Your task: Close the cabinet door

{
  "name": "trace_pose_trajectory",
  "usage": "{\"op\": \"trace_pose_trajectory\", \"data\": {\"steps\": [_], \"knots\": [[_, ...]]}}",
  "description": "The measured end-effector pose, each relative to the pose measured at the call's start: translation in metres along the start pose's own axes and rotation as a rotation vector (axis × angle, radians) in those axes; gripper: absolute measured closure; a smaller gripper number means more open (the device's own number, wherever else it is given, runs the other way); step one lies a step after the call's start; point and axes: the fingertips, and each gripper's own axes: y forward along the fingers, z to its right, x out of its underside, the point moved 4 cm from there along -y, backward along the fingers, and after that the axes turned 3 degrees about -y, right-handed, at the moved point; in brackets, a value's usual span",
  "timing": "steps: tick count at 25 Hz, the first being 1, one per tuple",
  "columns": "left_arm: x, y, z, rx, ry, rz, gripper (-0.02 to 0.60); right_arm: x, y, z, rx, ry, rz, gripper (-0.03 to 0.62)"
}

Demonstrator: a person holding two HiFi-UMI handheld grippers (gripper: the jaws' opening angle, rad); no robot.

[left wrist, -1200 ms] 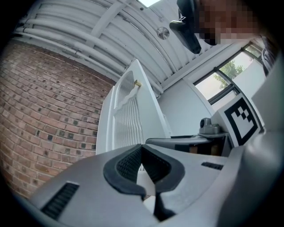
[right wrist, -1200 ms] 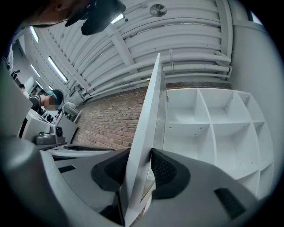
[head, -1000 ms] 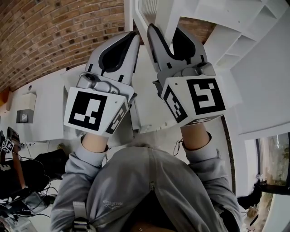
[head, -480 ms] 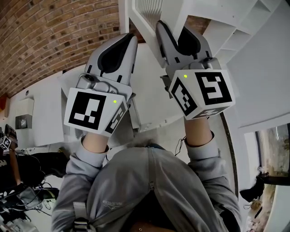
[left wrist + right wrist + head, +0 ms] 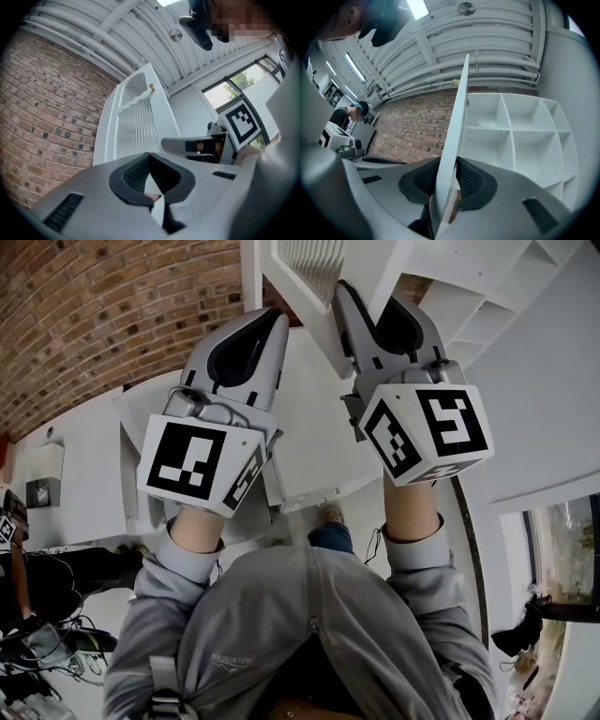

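The right gripper is closing its jaws on the edge of the cabinet door between them, the left gripper clenched empty alongside; a shallow pinch could slip off once the door swings.

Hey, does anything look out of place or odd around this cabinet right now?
Only the cabinet door: it stands swung open, edge-on, away from the white shelves. The right gripper has its jaws closing on the door's edge. No damage shows.

Smooth matt-white cabinet door, ribbed panel; rough brick wall.
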Motion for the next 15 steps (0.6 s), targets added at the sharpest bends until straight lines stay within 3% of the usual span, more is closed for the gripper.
{"op": "trace_pose_trajectory", "data": {"steps": [15], "knots": [[0.009, 0.063, 0.020, -0.041, 0.033, 0.010, 0.575, 0.012, -0.004, 0.053, -0.136, 0.051, 0.054, 0.488]]}}
